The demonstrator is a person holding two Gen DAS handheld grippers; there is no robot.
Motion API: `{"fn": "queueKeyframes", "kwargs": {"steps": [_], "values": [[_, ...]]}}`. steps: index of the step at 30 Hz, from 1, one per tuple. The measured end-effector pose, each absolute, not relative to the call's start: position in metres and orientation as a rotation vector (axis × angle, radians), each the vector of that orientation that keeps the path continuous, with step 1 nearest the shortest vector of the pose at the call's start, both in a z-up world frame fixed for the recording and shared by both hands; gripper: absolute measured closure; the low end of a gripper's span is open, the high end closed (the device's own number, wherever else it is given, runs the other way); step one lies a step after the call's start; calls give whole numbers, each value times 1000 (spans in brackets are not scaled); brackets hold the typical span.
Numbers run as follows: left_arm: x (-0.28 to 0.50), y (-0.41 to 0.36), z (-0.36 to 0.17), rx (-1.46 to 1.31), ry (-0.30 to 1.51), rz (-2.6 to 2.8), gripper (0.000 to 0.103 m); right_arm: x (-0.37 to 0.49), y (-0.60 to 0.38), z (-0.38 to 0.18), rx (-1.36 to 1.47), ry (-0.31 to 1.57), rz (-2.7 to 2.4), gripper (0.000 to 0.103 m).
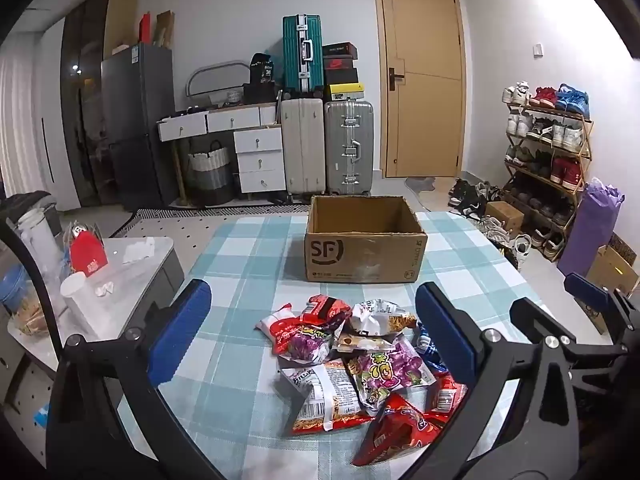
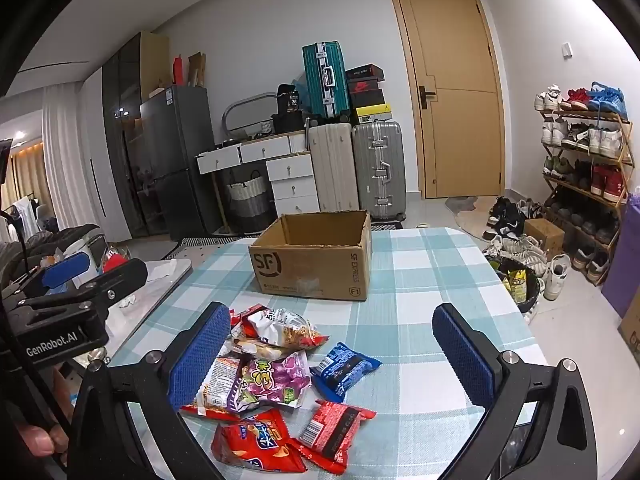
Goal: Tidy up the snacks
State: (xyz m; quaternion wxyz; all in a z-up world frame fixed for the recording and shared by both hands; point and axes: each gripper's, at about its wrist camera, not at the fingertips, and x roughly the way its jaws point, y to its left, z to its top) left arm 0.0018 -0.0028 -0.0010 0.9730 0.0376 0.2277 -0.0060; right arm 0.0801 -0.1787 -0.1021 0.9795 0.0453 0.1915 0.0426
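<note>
Nothing looks sorted yet: the snack packets lie heaped on the counter, the cardboard box seemingly empty. Left hand-held gripper and right hand-held gripper both gape wide, holding nothing.

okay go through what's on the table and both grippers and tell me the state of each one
cardboard box: open-topped, upright, looks empty
snack packets: loose pile on tablecloth, outside the box
blue packet: lying apart, right of the pile
left gripper: open, holding nothing
right gripper: open, holding nothing
</note>
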Motion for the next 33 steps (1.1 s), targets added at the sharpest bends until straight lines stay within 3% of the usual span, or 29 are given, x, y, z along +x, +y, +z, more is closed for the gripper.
{"fn": "queueKeyframes", "kwargs": {"steps": [33], "values": [[-5, 5, -6, 13, 447, -47, 1, 81, -180, -104, 103, 388, 93, 0]]}}
